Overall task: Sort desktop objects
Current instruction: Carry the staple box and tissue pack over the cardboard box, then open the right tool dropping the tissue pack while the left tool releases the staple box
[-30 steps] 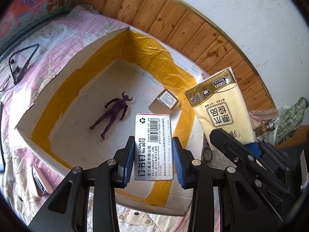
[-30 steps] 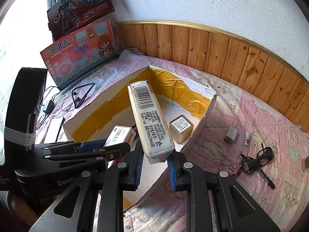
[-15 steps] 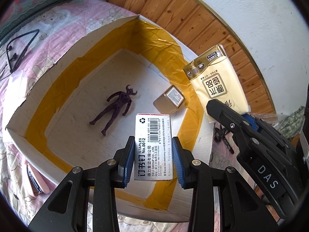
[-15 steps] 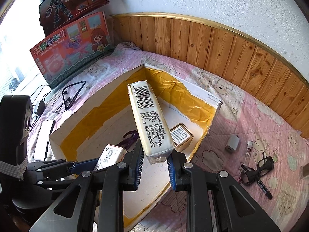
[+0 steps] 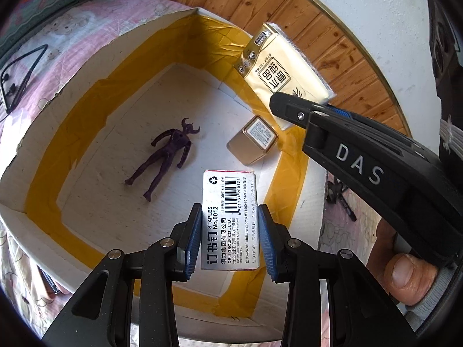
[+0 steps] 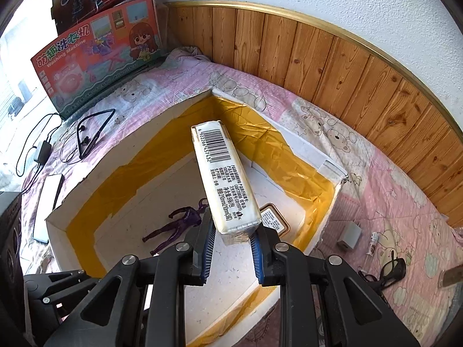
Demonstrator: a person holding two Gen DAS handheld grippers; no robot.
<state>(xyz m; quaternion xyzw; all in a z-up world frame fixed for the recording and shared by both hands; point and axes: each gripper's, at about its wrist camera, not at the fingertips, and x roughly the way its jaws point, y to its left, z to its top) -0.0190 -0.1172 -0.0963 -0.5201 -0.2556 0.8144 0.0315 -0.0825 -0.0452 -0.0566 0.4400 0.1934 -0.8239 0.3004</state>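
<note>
Left gripper (image 5: 230,238) clamped on staples box (image 5: 230,219) — both blue pads flat against its long sides, box pointing to 12 o'clock, label up, barcode and "STAPLES No.0012" readable, red strip at far end. Held over the near part of the white tray (image 5: 86,92), not touching the floor.

Right gripper (image 6: 231,241) clenched on tissue pack (image 6: 224,182) — pads biting the near end, soft wrap bulging there, rest of pack sticking out toward 12 o'clock, barcode side up. From left wrist view same pack (image 5: 285,73) at 1–2 o'clock, cream and gold front face, hanging above the tray's far right wall.

Tray walls white foam, yellow tape lining the inside; right corner wall torn and ragged at 3 o'clock in right wrist view. Floor mostly bare: purple figure (image 5: 166,157) lying flat left of centre, small gold box (image 5: 253,140) near the right wall at 1 o'clock from the staples box. Open floor between figure and gold box, and a wide clear patch toward 7–8 o'clock.

Outside tray on pink quilt (image 6: 390,173): white charger (image 6: 350,235), glasses (image 6: 387,269) at 3–4 o'clock; neckband earphones (image 6: 92,133), toy carton (image 6: 95,55) at 10 o'clock.
</note>
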